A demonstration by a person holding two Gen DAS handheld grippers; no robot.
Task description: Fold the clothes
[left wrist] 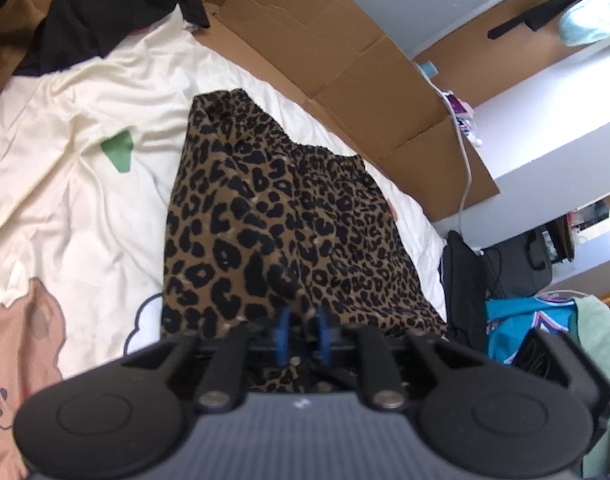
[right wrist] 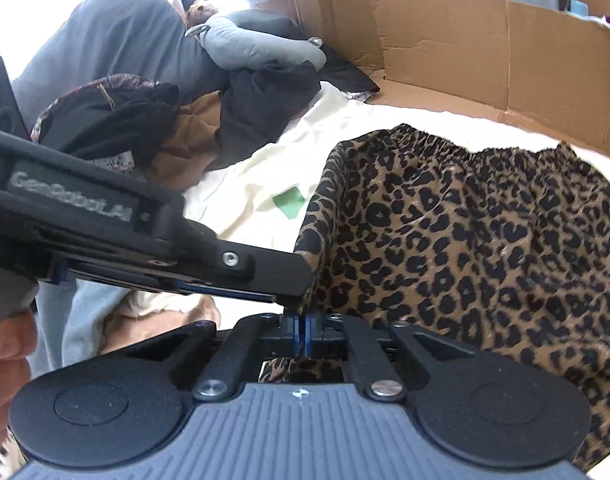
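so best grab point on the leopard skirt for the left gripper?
The near hem corner of the leopard skirt, coming in low from the near side. The gathered waistband lies far across the bed sheet; the right gripper already pinches the near hem.

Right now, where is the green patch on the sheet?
In both wrist views the green patch lies on the cream sheet, just left of the leopard-print garment.

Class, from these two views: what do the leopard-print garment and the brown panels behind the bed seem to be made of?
Leopard-print garment: thin, matte woven or knit cloth, probably; it drapes softly and its waistband is gathered. Brown panels: corrugated cardboard, likely; flat, matte brown, with straight fold creases and cut edges.
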